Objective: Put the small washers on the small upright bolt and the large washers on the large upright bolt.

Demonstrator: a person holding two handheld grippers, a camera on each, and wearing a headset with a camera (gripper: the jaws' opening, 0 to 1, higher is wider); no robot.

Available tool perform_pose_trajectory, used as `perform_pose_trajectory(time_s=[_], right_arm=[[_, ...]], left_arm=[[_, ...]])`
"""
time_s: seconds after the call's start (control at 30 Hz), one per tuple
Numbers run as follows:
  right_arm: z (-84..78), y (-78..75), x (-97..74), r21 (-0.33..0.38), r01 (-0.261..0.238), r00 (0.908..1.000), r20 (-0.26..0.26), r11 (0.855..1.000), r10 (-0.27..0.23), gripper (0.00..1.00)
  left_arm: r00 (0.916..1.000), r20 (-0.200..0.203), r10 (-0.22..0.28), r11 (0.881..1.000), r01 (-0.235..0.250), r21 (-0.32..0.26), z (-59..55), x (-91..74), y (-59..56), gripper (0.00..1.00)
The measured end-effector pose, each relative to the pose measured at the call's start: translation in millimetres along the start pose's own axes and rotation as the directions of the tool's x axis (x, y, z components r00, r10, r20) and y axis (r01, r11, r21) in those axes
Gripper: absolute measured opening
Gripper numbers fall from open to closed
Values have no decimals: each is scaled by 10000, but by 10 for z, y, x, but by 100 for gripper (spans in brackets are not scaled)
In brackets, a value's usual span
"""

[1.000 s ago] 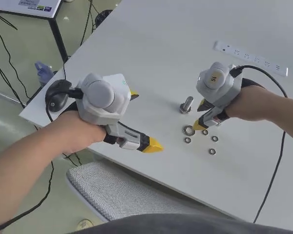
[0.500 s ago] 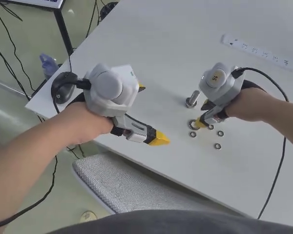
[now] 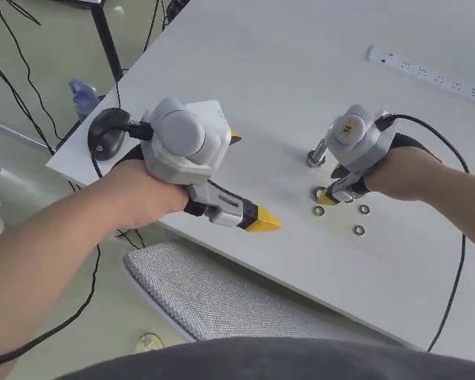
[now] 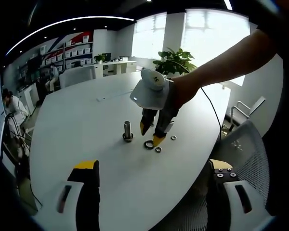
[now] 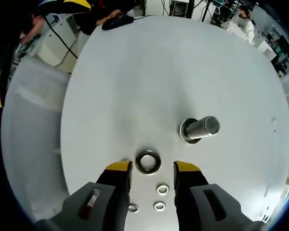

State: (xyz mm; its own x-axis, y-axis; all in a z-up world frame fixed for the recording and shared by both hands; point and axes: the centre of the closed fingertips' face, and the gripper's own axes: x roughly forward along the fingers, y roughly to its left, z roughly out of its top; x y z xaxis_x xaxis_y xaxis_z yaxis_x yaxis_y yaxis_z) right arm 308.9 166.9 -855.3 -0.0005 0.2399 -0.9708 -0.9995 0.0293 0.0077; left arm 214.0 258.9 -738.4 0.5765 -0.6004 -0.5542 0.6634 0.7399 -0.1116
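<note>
Your right gripper [image 5: 153,169] has its jaws parted a moderate way and grips nothing. Its 2 yellow tips stand either side of the large washer [image 5: 148,161], which lies flat on the white table [image 5: 115,72] between them. You cannot tell whether the tips touch the table. 3 small washers [image 5: 163,189] lie flat close under the jaws, just behind the large one and apart from each other. The upright bolt [image 5: 200,129] stands on the table just beyond the large washer, off to its right in the right gripper view.

Your left gripper [image 3: 248,180] hangs well to the left near the table's edge. Its jaws are spread wide with nothing between them, pointing across at the right gripper and the bolt. A power strip [image 3: 427,75] lies on the far side of the table. A grey mesh chair [image 3: 198,293] sits below the near edge.
</note>
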Motion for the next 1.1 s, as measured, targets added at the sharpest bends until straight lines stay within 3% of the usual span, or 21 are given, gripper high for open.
perform_pose_trajectory(time_s=[0.6, 0.8, 1.1], right_arm=[[-81, -7, 121, 275, 166, 9990, -425, 9995, -155, 33], [-60, -63, 135, 448, 211, 9994, -291, 9988, -198, 32], [-52, -4, 143, 241, 225, 9994, -278, 9995, -219, 28]], left_arm=[[10000, 4, 64, 9999, -64, -100, -10, 1, 45, 92], [10000, -2, 66, 9999, -66, -117, -18, 6, 52, 92], [10000, -32, 51, 10000, -52, -80, -23, 2, 54, 91]])
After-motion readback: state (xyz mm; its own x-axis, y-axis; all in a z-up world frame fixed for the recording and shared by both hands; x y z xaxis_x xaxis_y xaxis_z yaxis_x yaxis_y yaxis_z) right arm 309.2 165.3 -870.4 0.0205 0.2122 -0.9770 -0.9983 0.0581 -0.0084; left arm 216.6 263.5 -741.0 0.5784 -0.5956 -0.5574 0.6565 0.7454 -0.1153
